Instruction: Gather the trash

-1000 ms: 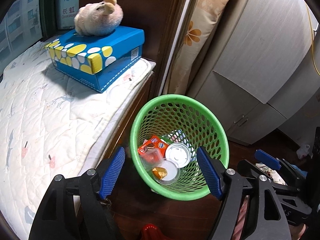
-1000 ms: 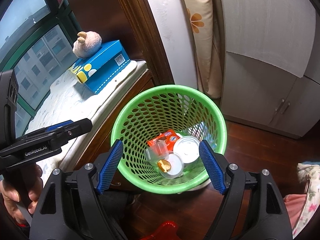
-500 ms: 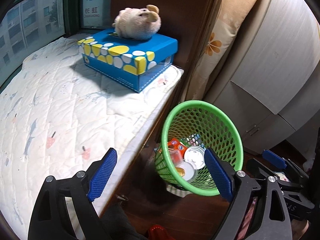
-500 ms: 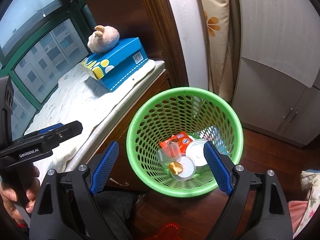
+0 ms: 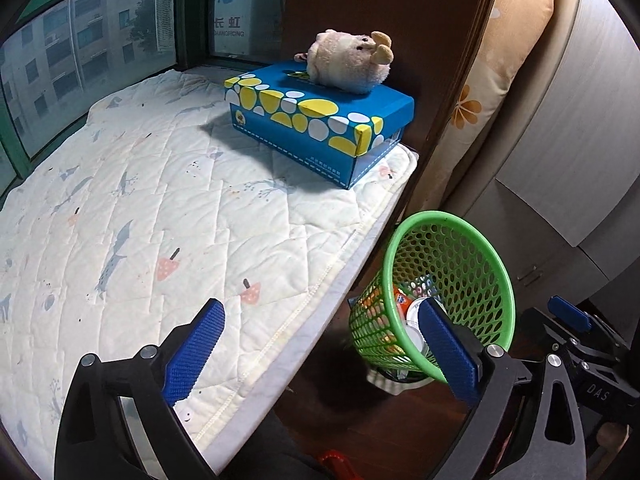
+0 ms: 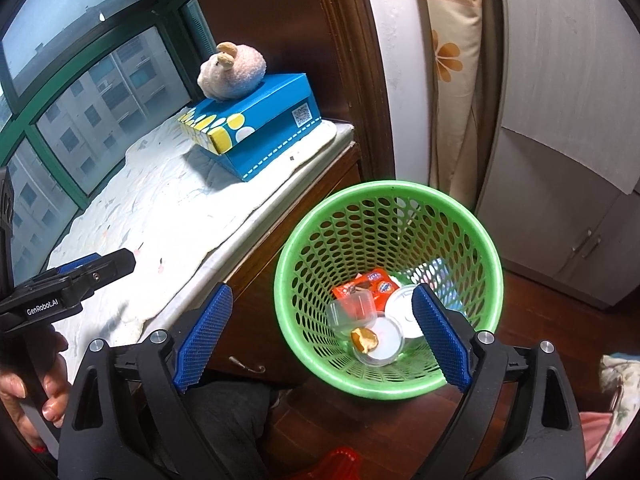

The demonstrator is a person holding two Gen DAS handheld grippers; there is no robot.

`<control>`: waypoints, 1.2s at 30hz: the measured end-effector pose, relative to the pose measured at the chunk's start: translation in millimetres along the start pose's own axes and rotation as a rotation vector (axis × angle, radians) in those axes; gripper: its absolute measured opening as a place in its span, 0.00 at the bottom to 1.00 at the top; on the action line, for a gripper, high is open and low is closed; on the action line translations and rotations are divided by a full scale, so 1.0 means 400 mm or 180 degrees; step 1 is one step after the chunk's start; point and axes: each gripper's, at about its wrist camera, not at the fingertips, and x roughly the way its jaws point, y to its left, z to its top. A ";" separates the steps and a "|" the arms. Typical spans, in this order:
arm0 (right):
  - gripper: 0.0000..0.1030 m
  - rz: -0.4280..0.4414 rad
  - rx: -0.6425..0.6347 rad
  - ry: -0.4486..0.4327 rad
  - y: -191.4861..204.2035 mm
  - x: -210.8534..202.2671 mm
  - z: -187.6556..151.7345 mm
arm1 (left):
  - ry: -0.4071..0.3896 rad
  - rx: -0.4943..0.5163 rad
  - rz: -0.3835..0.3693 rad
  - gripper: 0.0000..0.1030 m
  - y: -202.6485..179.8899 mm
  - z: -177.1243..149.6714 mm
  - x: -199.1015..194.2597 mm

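Observation:
A green mesh basket stands on the wooden floor beside the window seat. Inside lie an orange wrapper, a clear cup, a white lid and a round lid with a brown scrap. My right gripper hovers above the basket's near rim; its jaws are opening and nothing is between them. My left gripper hangs over the edge of the quilted mat, left of the basket. Its jaws are also opening, with nothing between them.
A blue spotted tissue box with a plush toy on top sits at the far end of the mat. A window runs behind; a flowered cushion and pale cabinet stand right. A hand holds the left tool.
The left gripper has swung left, from above the basket to over the quilted mat. Both pairs of jaws have spread wider. The right gripper drew back a little from the basket.

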 end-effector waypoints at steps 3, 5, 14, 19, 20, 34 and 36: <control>0.88 0.0025 -0.0032 0.0008 0.015 0.003 0.004 | -0.0019 -0.0016 0.0071 0.91 0.020 -0.006 -0.010; 0.88 0.0023 -0.0073 0.0008 0.028 0.007 0.008 | -0.0021 -0.0037 0.0105 0.91 0.034 -0.010 -0.017; 0.89 0.0102 -0.0231 0.0019 0.098 0.018 0.011 | -0.0096 -0.0179 0.0337 0.91 0.120 -0.043 -0.068; 0.89 0.0185 -0.0294 0.0029 0.143 0.025 0.015 | -0.0148 -0.0295 0.0462 0.91 0.172 -0.068 -0.099; 0.89 0.0207 -0.0300 0.0039 0.153 0.028 0.017 | -0.0149 -0.0307 0.0484 0.91 0.182 -0.073 -0.105; 0.89 0.0393 -0.0573 0.0077 0.289 0.041 0.013 | -0.0188 -0.0766 0.0840 0.92 0.351 -0.156 -0.185; 0.89 0.0437 -0.0602 0.0085 0.311 0.044 0.012 | -0.0179 -0.0830 0.0891 0.92 0.373 -0.169 -0.194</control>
